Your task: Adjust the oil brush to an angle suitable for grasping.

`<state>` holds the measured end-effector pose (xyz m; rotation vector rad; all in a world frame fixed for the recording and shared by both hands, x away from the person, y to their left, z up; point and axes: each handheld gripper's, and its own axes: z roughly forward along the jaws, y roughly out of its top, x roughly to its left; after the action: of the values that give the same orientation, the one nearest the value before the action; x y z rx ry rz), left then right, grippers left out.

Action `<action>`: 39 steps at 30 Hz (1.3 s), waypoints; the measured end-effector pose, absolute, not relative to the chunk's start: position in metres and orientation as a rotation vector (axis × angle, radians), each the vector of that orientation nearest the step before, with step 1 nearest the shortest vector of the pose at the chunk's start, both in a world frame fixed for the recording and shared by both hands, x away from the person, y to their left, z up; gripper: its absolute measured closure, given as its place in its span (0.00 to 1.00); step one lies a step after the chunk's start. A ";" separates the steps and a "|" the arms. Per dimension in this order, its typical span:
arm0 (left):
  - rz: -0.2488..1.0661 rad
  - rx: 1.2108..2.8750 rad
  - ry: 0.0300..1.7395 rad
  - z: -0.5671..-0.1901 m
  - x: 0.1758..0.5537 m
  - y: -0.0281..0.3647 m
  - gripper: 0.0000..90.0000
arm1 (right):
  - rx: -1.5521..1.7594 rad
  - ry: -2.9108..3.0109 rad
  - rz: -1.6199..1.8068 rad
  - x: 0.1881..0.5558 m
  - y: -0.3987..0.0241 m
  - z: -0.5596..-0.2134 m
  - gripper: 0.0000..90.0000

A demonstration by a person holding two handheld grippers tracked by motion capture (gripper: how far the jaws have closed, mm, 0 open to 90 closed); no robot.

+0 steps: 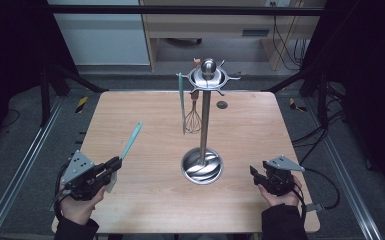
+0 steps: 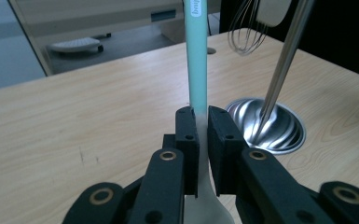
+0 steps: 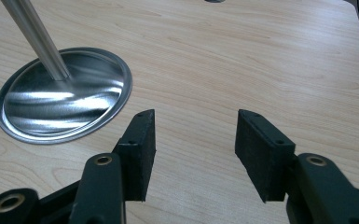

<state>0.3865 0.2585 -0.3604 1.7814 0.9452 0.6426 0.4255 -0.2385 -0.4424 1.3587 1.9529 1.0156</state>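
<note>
Teal spatula (image 1: pixel 130 141) was pinched at its neck by left claw (image 1: pixel 115 163), raised over tabletop (image 1: pixel 145 200) | right claw (image 3: pixel 193 154) was spread, nothing between | high view showed one steel rack (image 1: pixel 203 125) hanging one whisk (image 1: pixel 193 119), one more spatula (image 1: pixel 182 102)

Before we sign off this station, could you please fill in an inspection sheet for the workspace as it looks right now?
Surface: wooden table, bare light wood with a small dark round spot near the far edge.
Job's things: teal-handled spatula in the left gripper; steel utensil stand with a whisk and another teal utensil hanging.
Clutter: nothing seen.
Grippers: left fingers shut on the spatula handle; right gripper open, nothing between.
Cables: one trailing from the right gripper.
Surroundings: dark frame, floor cables, wooden furniture behind.
</note>
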 end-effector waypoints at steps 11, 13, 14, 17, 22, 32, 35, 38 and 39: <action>0.666 1.710 0.854 -0.330 0.381 0.246 0.92 | 1.358 1.950 1.014 0.426 -0.239 -0.443 0.54; 0.663 1.695 0.844 -0.325 0.380 0.244 0.92 | 1.356 1.951 1.013 0.427 -0.239 -0.443 0.54; 0.667 1.692 0.837 -0.323 0.380 0.243 0.92 | 1.360 1.952 1.015 0.427 -0.239 -0.443 0.54; 0.676 1.679 0.806 -0.318 0.381 0.240 0.92 | 1.363 1.953 1.013 0.427 -0.239 -0.443 0.54; 0.683 1.663 0.781 -0.313 0.380 0.235 0.92 | 1.364 1.957 1.007 0.428 -0.239 -0.444 0.54; 0.680 1.635 0.751 -0.304 0.373 0.233 0.92 | 1.374 1.961 1.005 0.430 -0.237 -0.444 0.54; 0.684 1.620 0.738 -0.302 0.371 0.233 0.92 | 1.366 1.966 1.003 0.431 -0.236 -0.445 0.54; 0.672 1.613 0.735 -0.299 0.369 0.231 0.92 | 1.367 1.967 1.009 0.430 -0.236 -0.444 0.53; 0.673 1.612 0.732 -0.299 0.369 0.230 0.92 | 1.369 1.966 1.011 0.430 -0.237 -0.444 0.54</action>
<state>0.3692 0.2298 -0.2988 1.6119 0.7322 0.6727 0.4299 -0.2366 -0.4439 1.3691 1.9658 1.0112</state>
